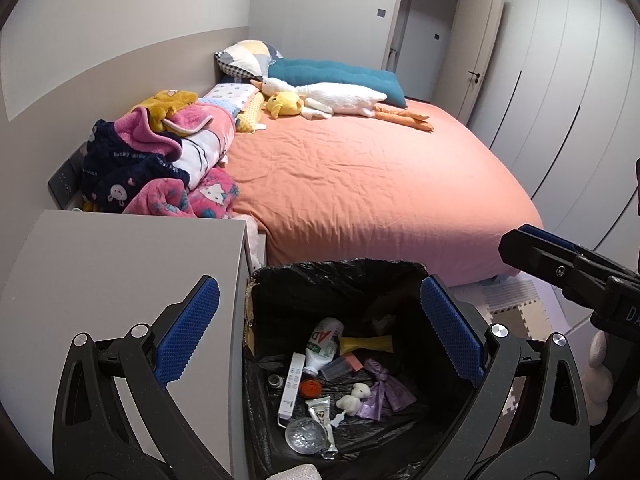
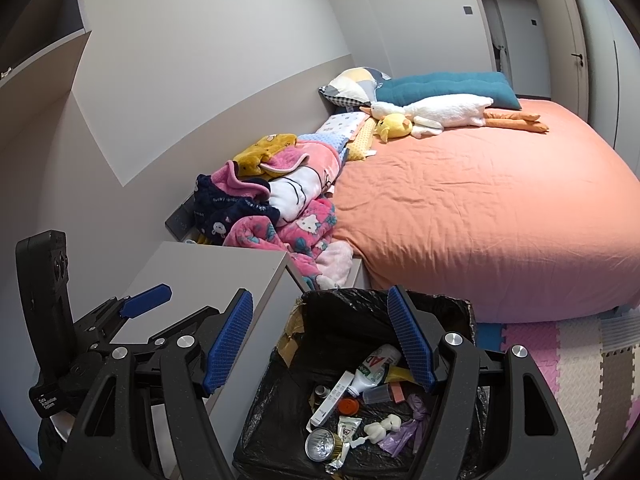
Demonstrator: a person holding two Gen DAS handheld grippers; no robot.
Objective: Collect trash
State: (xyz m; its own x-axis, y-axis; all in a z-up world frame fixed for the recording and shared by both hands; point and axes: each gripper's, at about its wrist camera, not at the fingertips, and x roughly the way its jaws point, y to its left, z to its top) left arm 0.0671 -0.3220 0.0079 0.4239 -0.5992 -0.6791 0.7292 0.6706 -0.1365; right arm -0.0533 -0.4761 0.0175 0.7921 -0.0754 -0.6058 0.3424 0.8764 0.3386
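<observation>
Trash inside lined bin

A: What is seen on the bed?
B: An orange sheet is spread over it. Crumpled blankets are piled at one side; pillows, a white goose toy and a yellow duck toy are laid at the far end.

A home bedroom: a bed under an orange sheet, plush goose and pillows at its far end, heaped children's blankets, wall-length wardrobe doors, foam floor mats.
</observation>
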